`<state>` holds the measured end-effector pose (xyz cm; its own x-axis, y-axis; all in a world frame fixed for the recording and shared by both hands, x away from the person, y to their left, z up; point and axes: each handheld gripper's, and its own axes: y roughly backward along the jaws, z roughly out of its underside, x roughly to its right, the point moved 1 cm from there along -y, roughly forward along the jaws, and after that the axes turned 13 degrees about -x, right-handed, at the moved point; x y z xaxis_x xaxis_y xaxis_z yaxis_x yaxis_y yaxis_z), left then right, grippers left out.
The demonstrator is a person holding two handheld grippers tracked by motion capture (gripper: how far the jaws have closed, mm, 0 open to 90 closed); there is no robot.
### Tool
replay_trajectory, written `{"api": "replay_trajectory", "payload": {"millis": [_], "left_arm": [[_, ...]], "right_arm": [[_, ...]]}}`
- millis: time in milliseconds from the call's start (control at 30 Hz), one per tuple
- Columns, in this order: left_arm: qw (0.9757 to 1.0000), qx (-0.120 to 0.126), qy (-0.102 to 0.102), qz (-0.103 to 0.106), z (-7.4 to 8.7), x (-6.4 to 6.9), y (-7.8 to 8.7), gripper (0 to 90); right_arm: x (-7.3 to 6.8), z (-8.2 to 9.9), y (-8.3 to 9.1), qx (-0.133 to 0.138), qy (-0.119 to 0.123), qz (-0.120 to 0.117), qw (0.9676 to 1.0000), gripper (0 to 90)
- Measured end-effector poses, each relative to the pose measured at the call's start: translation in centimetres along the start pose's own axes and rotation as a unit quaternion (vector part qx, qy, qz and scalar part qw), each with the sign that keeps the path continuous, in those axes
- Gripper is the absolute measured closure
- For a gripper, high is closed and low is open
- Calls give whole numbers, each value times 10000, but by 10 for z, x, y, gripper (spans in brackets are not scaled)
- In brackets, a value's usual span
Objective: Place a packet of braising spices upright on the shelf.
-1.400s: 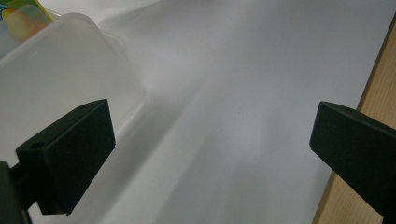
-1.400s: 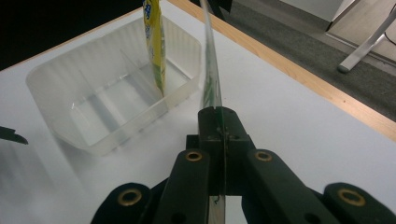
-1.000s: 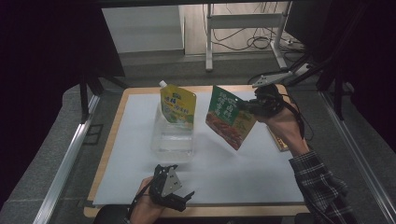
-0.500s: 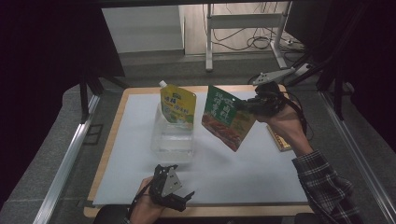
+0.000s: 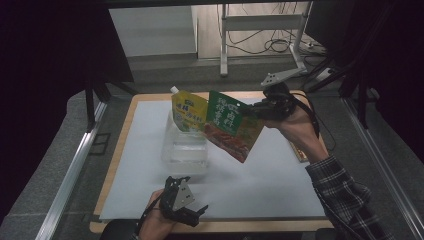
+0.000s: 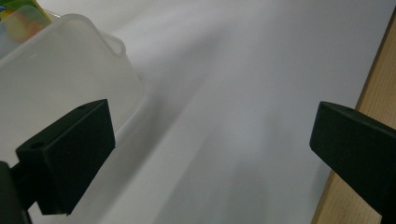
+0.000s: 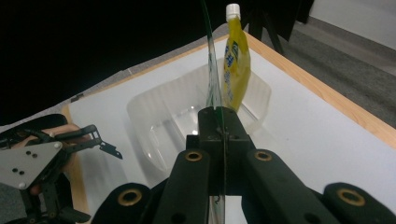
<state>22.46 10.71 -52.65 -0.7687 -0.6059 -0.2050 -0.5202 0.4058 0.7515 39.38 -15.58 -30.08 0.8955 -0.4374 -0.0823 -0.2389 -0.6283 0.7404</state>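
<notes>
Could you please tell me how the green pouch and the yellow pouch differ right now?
The green pouch hangs tilted in the air, pinched by the right gripper; the yellow pouch stands upright in the clear plastic container, ungripped. The yellow pouch has a white spout cap; the green pouch shows none. Both are flexible printed packets.

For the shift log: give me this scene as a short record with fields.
right gripper: shut on the green pouch, held in the air above the table
left gripper: open, holding nothing, near the table's front edge
clear plastic tub: on the white mat
yellow spouted pouch: standing upright in the tub
</notes>
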Motion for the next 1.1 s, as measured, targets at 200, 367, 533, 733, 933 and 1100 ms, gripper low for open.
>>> {"api": "replay_trajectory", "payload": {"millis": [200, 367, 533, 733, 933, 1100], "left_arm": [[10000, 17, 21, 13, 0, 1, 0, 0], [10000, 16, 18, 18, 0, 1, 0, 0], [10000, 49, 26, 46, -1, 1, 0, 0], [10000, 39, -1, 45, -1, 1, 0, 0], [10000, 35, -10, 46, -1, 1, 0, 0], [10000, 46, -2, 50, -1, 1, 0, 1]], "right_arm": [[-2, -13, -11, 22, 80, -118, 9999, 891], [-3, -23, -19, 20, 105, -175, 9998, 891], [-3, -32, -31, 83, 119, -296, 9995, 891], [-4, -45, -46, 118, 219, -367, 9990, 891], [-3, -52, -57, 138, 220, -447, 9987, 891], [-3, -58, -69, 137, 201, -476, 9986, 891]]}}
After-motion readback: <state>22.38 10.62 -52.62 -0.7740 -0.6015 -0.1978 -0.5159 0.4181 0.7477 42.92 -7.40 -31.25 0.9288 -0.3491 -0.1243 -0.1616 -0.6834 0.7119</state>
